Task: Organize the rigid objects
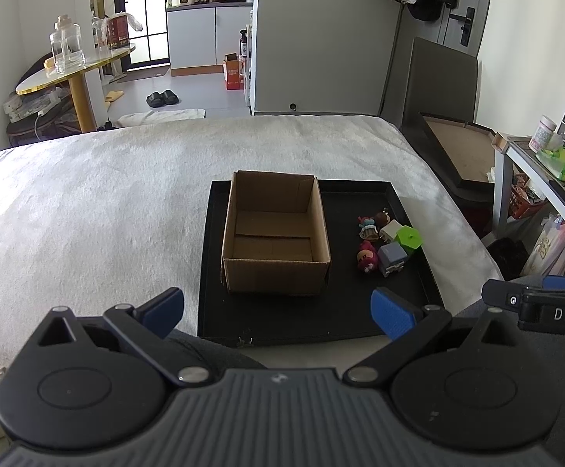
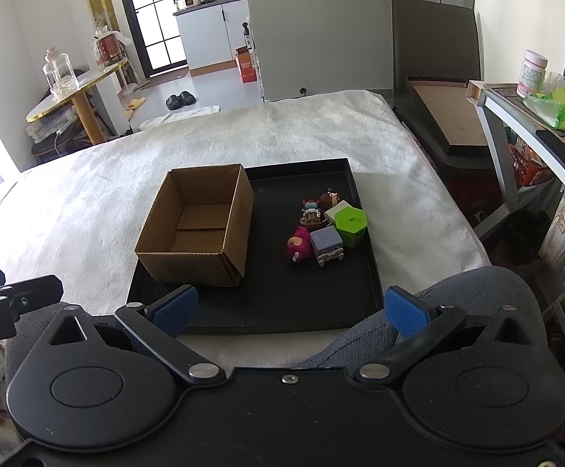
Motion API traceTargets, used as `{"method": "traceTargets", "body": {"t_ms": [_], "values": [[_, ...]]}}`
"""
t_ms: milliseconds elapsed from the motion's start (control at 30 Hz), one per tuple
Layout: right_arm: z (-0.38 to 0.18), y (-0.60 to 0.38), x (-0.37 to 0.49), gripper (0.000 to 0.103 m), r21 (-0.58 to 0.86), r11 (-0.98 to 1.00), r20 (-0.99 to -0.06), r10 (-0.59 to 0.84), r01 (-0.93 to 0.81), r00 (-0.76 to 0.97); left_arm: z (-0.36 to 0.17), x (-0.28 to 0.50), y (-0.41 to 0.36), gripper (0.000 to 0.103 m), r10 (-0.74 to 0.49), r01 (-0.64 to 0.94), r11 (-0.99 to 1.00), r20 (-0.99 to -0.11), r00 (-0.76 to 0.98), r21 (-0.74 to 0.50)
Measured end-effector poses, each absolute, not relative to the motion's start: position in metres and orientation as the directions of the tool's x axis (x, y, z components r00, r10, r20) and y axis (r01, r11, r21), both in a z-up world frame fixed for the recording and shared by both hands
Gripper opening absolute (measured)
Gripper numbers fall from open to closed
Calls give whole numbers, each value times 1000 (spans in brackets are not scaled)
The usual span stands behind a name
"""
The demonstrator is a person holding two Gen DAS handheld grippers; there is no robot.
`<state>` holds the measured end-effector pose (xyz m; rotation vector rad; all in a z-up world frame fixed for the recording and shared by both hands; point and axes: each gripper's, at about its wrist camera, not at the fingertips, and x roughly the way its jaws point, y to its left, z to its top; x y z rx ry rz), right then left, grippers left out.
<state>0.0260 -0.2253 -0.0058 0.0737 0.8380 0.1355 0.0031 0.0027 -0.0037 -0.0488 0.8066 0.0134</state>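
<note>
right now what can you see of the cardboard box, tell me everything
The cardboard box is plain brown corrugated card, open-topped and empty, its bottom flaps showing a seam. It stands upright on the left part of the black tray, apart from the small toys on its right. Neither gripper touches it.

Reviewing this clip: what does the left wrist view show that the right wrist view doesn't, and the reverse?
Left wrist only: its own open left claw, with the right claw entering at the right edge.

Right wrist only: its own open right claw, plus the person's grey-clad knee under the right finger.

Both: the empty cardboard box on the black tray, and the toys clustered right of it, including the green hexagonal piece and pink figure.
</note>
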Motion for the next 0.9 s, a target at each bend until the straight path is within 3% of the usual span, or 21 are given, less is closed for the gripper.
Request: {"method": "traceTargets", "body": {"t_ms": [900], "values": [[-51, -237, 62, 103, 122, 990, -762, 139, -72, 633, -47, 53, 9, 102, 9, -43, 999, -783, 622, -22]]}}
